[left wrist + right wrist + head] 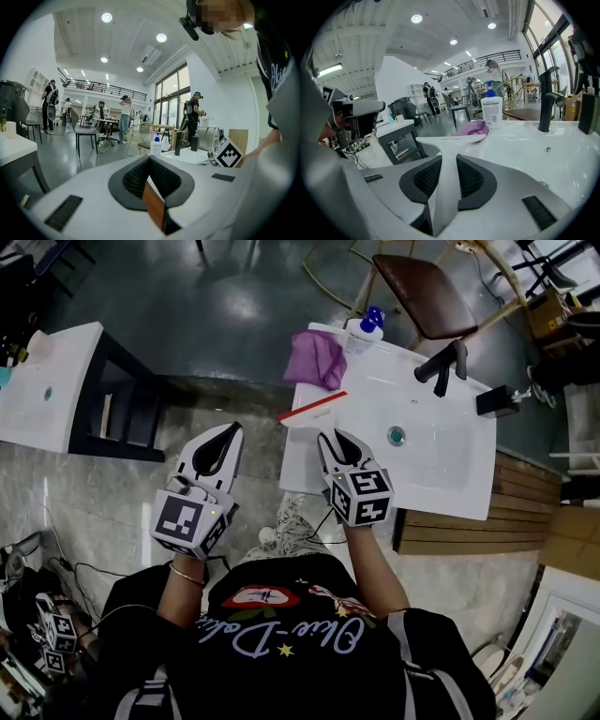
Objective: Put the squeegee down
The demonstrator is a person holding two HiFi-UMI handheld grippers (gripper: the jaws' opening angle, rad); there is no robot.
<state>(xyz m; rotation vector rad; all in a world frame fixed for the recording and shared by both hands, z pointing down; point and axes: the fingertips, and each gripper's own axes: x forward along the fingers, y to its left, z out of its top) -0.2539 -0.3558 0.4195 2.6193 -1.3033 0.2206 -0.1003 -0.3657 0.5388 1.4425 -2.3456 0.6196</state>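
item: squeegee. white handle, red blade. the handle is clenched in my right tongs and the blade lies crosswise ahead of the tips, at the near left corner of the sink. the blade's left end reaches past the sink's edge. i cannot tell whether the blade touches the rim yet or hangs just over it.

item: left tongs. jaws closed tip to tip with nothing in them, off to the left over the floor, well apart from the sink. no part in this step.

item: sink. white and glossy. a black faucet stands at the far side, a purple cloth lies on the far left corner, and a bottle is just beside the cloth.

step in hand: setting the squeegee down, by my judgement not yet done.

handling notes:
- carry the blade inboard first, so neither end overhangs the edge.
- aim for the flat ledge between the cloth and the near rim, short of the slope into the basin.
- lower until blade and handle both rest, and only then let the jaws go.
- draw back along the handle's line so the tips do not drag it.
- the surface looks slick, so a drop or a nudge would likely send it sliding.
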